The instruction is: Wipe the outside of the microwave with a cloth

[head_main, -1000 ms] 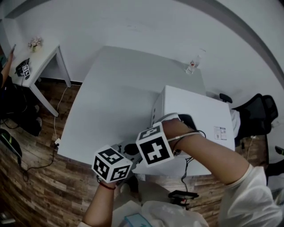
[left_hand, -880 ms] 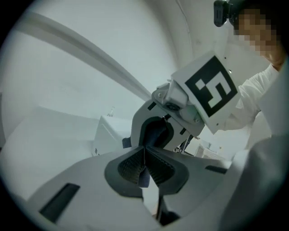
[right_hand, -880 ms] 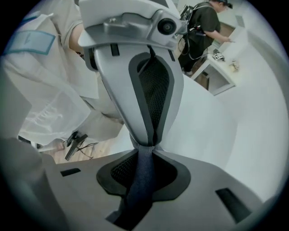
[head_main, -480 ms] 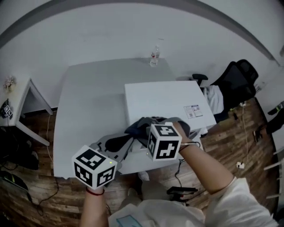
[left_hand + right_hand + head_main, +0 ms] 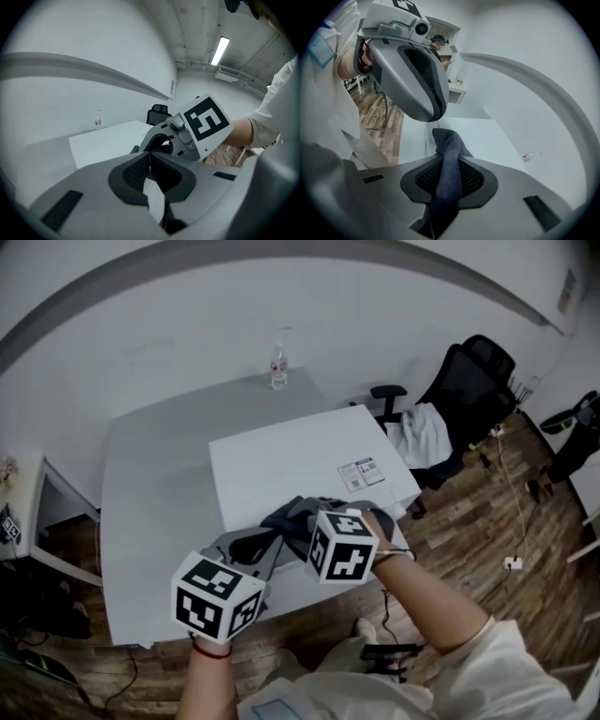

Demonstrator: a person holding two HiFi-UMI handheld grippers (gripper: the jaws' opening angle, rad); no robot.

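The white microwave (image 5: 291, 460) stands on a pale grey table (image 5: 150, 512), and its flat top (image 5: 110, 140) also shows in the left gripper view. A dark blue-grey cloth (image 5: 292, 515) lies bunched over the microwave's near edge. My right gripper (image 5: 300, 523) is shut on that cloth (image 5: 447, 168), which hangs out past the jaws over a pale surface. Just left of it, my left gripper (image 5: 270, 547) hangs with its jaws pressed together and nothing in them (image 5: 150, 165). From the left gripper view the right gripper (image 5: 180, 138) sits close ahead.
A clear water bottle (image 5: 278, 367) stands at the table's far edge. A black office chair (image 5: 469, 381) with a white garment on it is right of the microwave. A label (image 5: 361, 472) is stuck on the microwave top. A small side table (image 5: 37, 512) is at the left, on the wood floor.
The head view has swung round, so the microwave now sits more central. The cloth has come into sight at the microwave's near edge, with both grippers close beside each other.
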